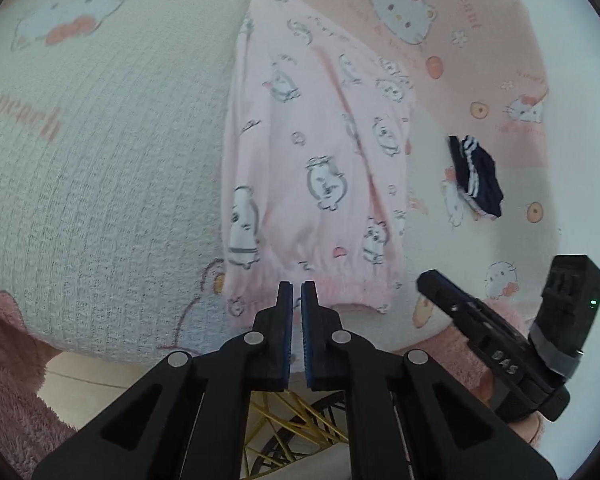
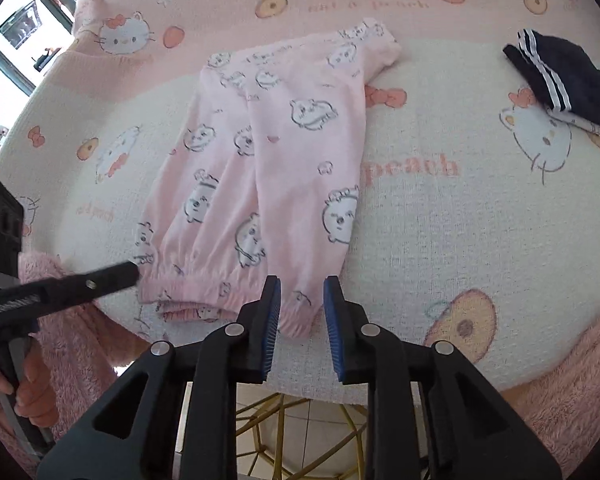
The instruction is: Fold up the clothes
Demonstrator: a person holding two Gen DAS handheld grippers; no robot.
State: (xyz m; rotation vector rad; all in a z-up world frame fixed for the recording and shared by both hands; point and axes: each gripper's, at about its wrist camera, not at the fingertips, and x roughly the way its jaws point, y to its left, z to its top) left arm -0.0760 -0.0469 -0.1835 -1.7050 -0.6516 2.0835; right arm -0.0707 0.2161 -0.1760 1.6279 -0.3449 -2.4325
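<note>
Pink pyjama trousers (image 1: 320,152) (image 2: 268,152) with a cartoon print lie flat on the cloth-covered table, their elastic hems toward me. My left gripper (image 1: 297,286) (image 2: 134,272) is at the left corner of the near hem. Its jaws are drawn together to a thin slit and I see no fabric between them. My right gripper (image 2: 301,282) (image 1: 426,280) stands open at the right leg's cuff (image 2: 298,316), with one finger on either side of it.
A folded navy garment with white stripes (image 1: 478,176) (image 2: 568,84) lies on the right of the table. The pink and white cat-print tablecloth (image 2: 440,208) ends close to me. Gold wire legs (image 2: 268,412) and floor tiles show below. Fluffy pink sleeves (image 2: 72,344) flank both grippers.
</note>
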